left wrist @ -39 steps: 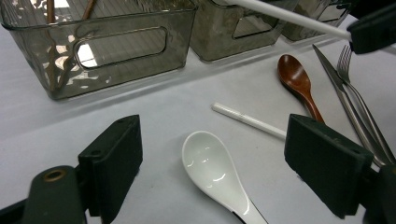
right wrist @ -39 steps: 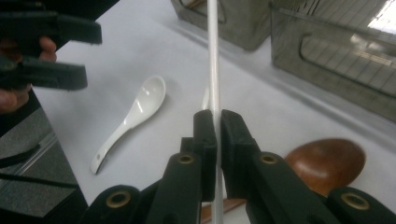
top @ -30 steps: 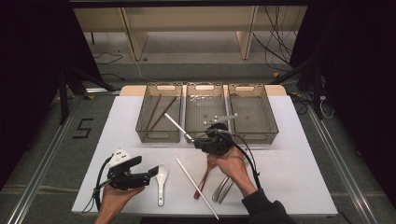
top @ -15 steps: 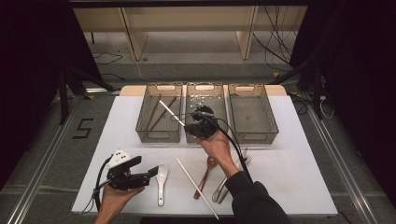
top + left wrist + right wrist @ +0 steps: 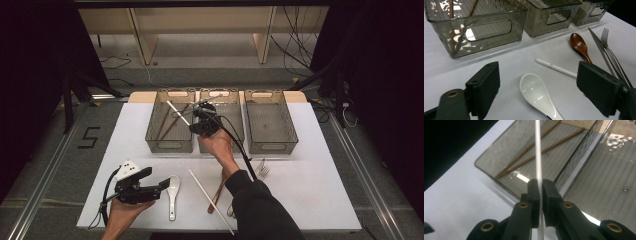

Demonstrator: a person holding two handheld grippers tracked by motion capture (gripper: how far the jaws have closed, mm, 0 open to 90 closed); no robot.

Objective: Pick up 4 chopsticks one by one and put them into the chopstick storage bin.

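Left gripper [image 5: 159, 188] low over white worktop [image 5: 310, 190] at near-left corner, fingers [image 5: 484, 86] spread wide, nothing between. White ceramic soup spoon [image 5: 537, 93] lying flat just ahead of those fingers, bowl up. Beside it one white plastic chopstick [image 5: 210, 200] lying diagonally on worktop, then brown wooden spoon [image 5: 579, 46], steel knife [image 5: 602, 50] and steel fork [image 5: 610, 48] further right.

Far side: three smoky transparent plastic bins in a row. Left bin [image 5: 169, 141] holding two brown wooden chopsticks [image 5: 541, 151], crossed. Right gripper [image 5: 196, 120] up over seam between left bin and middle bin [image 5: 235, 131], fingers [image 5: 534, 191] clamped narrow on second white plastic chopstick [image 5: 538, 150], stick tip angled out over left bin, clear of floor. Right bin [image 5: 270, 120] further right.
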